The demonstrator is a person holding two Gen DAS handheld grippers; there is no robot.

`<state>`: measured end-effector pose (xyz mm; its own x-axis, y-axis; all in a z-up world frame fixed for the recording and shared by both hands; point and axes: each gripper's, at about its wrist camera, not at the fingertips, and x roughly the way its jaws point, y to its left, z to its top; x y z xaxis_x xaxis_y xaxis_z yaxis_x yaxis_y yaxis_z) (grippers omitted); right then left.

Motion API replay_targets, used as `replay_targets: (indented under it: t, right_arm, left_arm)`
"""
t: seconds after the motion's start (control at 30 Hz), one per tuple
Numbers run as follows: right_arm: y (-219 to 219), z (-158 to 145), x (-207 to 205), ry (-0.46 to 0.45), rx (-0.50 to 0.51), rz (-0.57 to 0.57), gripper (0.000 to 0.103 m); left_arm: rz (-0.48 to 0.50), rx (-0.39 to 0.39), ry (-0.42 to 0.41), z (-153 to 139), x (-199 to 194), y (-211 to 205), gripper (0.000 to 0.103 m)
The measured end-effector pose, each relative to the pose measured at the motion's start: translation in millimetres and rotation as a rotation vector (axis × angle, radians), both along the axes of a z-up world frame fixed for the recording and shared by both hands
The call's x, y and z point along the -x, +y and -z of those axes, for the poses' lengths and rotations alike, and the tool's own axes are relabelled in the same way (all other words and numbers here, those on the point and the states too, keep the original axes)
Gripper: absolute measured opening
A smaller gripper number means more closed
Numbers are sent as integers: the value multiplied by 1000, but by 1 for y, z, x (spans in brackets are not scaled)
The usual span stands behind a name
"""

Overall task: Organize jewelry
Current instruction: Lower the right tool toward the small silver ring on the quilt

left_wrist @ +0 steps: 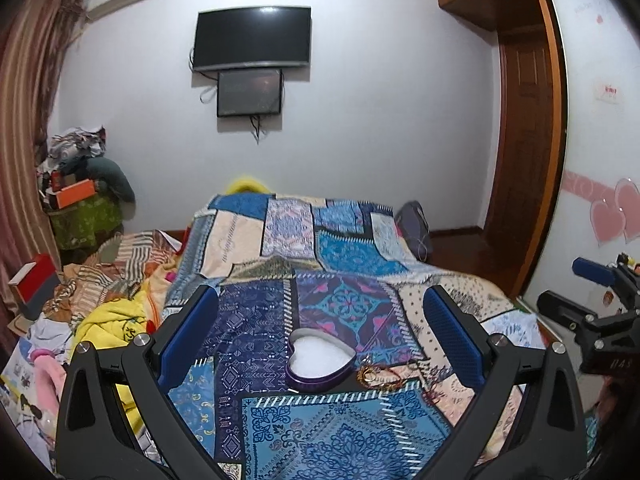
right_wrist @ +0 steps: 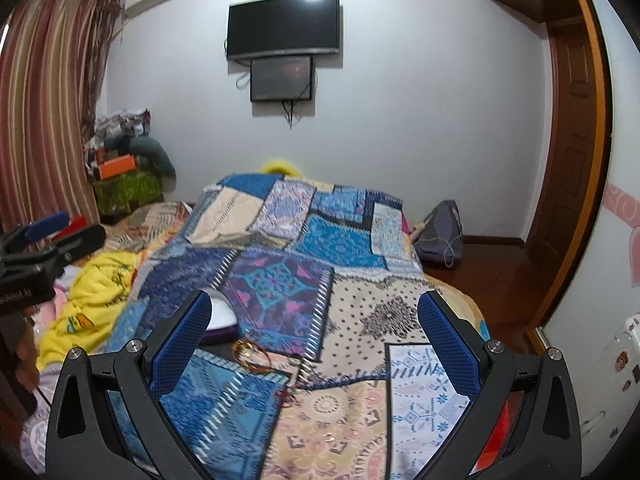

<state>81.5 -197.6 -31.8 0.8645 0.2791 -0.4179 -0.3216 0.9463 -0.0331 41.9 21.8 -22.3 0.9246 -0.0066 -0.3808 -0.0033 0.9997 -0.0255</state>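
On the bed (left_wrist: 352, 432), close to both cameras, lies a patchwork blanket (right_wrist: 360, 320) in blue, purple and cream squares. Both grippers hang over it with nothing in them. The left gripper (left_wrist: 320, 344) has its jaws spread wide, and so does the right gripper (right_wrist: 316, 340).

Between the blue pads in the left view sits a purple heart-shaped box (left_wrist: 320, 360) with white padding inside. Its whole heart shape shows there. In the right view only a white and purple piece of the box (right_wrist: 220, 318) peeks out beside the left pad. Just right of the box lies a little heap of jewelry (left_wrist: 376, 376), with gold rings and thin red and brown strings. It touches the blanket and sits just beside the box. The right view shows the jewelry (right_wrist: 250, 354) a bit blurry, with a red string trailing nearer to the camera.

Left of the blanket is a yellow cover (left_wrist: 116, 324). Only the left view shows the red box (left_wrist: 34, 284) and the pink things at the near left. A grey bag (right_wrist: 440, 236) sits on the floor at the far right.

Far off, a black TV (left_wrist: 252, 38) hangs on the white wall with a smaller screen (left_wrist: 250, 92) under it. Striped curtains (right_wrist: 44, 100) hang at the far left, and a brown door (right_wrist: 572, 140) stands at the right.
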Motion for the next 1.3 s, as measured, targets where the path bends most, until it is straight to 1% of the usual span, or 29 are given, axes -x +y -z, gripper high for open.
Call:
replay_targets:
  t: [0.03,0.1,0.17,0.2,0.27,0.3,0.37,0.43,0.5,0.6,0.63,0.7,0.73,0.8,0.87,0.93,1.0,1.1,1.2,1.3]
  right_arm:
    - [-2,3,-4,12,10,2,102]
    - [-6,8,-10,37,19,-6,97]
    - [-8,16,-15,87,16,-33,83]
    - [-9,21,-17,113,12,-45,79]
    - [-10,31,-22,156,13,-59,67]
    - [-10,36,-23,177,20,-66,65]
    - [-11,45,-27,216,31,-79,55]
    - [-13,56,-30,264,38,-96,49]
    - [-14,67,-33,313,37,-109,46]
    - [-19,84,-35,372,53,-117,44]
    - [-18,89,-38,382,61,-120,42]
    - [-19,102,-38,430,82,-129,39]
    - [-19,108,-38,448,91,-133,35]
    - [-19,119,-41,481,103,-136,32]
    - [-21,129,-40,522,104,-140,25]
    - [-24,138,-39,556,104,-143,21]
    - [-26,144,-40,575,113,-134,21]
    - [-30,151,-43,598,105,-124,17]
    - [-29,151,-42,595,110,-127,16]
    - [-26,154,-41,588,140,-132,16]
  left_arm:
    - [4,-1,24,4,-7,2,103]
    - [15,-8,64,13,-17,2,103]
    - [24,-22,107,23,-26,1,103]
    - [34,-29,134,30,-31,0,103]
    - [48,-43,166,40,-38,-3,103]
    - [65,-50,181,46,-41,-6,103]
    - [97,-57,202,55,-44,-9,103]
    - [111,-69,234,66,-50,-14,103]
    - [123,-85,275,77,-57,-19,102]
    - [148,-86,334,94,-65,-23,90]
    - [154,-80,351,98,-67,-23,89]
    - [165,-66,381,106,-71,-23,88]
    - [172,-60,396,110,-73,-24,86]
    - [183,-61,418,117,-76,-25,82]
    - [194,-67,437,123,-78,-28,79]
    - [203,-65,453,128,-81,-28,77]
    - [208,-59,468,133,-83,-27,75]
    - [208,-42,484,139,-87,-25,75]
    - [214,-20,507,144,-90,-22,75]
    - [222,-20,528,150,-95,-24,75]
